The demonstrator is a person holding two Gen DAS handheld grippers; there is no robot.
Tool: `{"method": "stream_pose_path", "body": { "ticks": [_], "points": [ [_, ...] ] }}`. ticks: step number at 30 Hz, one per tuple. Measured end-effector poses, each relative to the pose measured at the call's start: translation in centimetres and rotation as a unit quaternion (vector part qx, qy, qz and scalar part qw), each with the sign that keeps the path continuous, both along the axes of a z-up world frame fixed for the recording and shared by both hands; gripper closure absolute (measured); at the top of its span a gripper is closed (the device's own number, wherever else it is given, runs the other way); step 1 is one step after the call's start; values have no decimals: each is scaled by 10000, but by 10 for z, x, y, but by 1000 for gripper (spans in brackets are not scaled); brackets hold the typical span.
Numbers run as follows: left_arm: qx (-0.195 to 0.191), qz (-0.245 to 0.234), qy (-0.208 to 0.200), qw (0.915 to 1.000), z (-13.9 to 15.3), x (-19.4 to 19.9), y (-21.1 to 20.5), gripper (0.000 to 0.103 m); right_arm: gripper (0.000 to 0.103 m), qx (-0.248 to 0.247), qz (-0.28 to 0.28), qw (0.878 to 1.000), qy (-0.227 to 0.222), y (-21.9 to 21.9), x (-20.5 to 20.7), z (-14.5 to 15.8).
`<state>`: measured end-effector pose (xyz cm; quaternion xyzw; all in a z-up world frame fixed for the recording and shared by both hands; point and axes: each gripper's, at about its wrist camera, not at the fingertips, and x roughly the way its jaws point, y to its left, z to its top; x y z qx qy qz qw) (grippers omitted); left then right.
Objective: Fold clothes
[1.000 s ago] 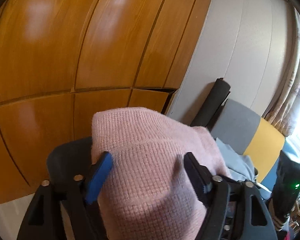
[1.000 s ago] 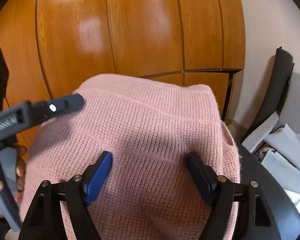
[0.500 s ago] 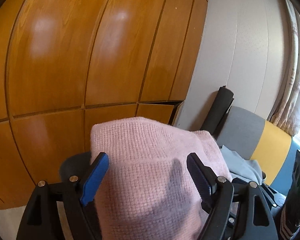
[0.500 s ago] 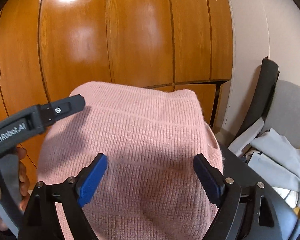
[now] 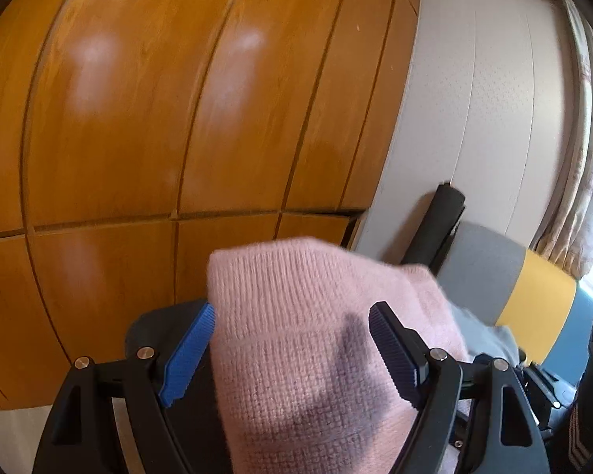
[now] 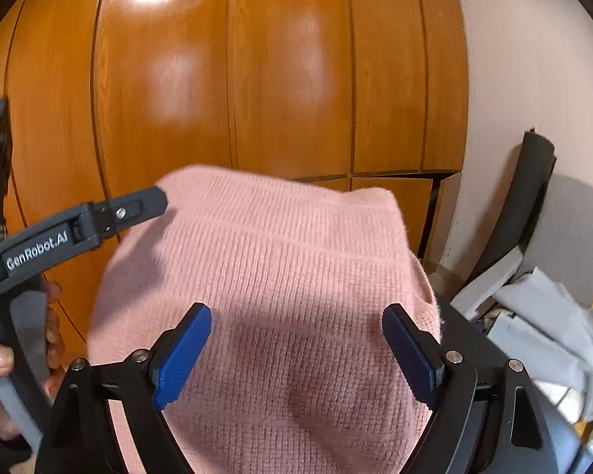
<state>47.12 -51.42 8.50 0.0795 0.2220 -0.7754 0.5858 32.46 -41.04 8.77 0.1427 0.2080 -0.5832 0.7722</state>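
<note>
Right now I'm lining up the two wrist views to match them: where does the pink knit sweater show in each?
Left wrist view: the pink knit sweater fills the lower centre, between the open fingers of the left gripper.
Right wrist view: it spreads across the lower centre and left, between the open fingers of the right gripper.
Shared landmark: the black rolled mat leaning on the white wall.

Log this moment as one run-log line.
task: fold clothes | item: pink knitted sweater on black round surface | left gripper: open, above sweater | right gripper: open, above sweater | backdrop: wooden wardrobe
</note>
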Motion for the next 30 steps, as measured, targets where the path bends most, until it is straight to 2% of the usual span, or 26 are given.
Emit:
{"method": "stream_pose_path", "body": {
  "ticks": [2, 6, 8, 11, 13, 15, 18, 21, 26, 30],
  "points": [
    [78, -8, -9, 10000, -3, -2, -6, 21, 14, 96, -4, 9999, 94, -7, 3, -7],
    [-75, 4, -141, 9999, -3, -5, -9, 21, 13, 155, -41, 9999, -26, -11, -6, -13],
    [-28, 38, -215, 9998, -10, -9, -18, 19, 9, 276, -65, 9996, -47, -19, -7, -17],
    [231, 7, -72, 9997, -25, -9, -37, 12, 9, 436, -144, 9989, 17, -32, -5, -26],
    [533, -70, 129, 9985, -34, -8, -57, 7, 7, 543, -197, 9983, 60, -42, -4, -32],
    [749, -105, 242, 9968, -37, -7, -76, 6, 5, 658, -241, 9975, 47, -57, -7, -34],
    [945, -132, 178, 9953, -38, -14, -99, 6, 2, 931, -282, 9951, -186, -85, -18, -35],
    [1050, -198, 245, 9940, -39, -14, -103, 6, 2, 963, -330, 9943, -317, -93, -23, -38],
    [628, -190, 83, 9978, -27, -13, -70, 6, 2, 797, -195, 9959, -382, -72, -26, -31],
    [435, -185, -28, 9989, -18, -18, -58, 6, 2, 623, -251, 9973, -298, -53, -24, -23]
  ]
}}
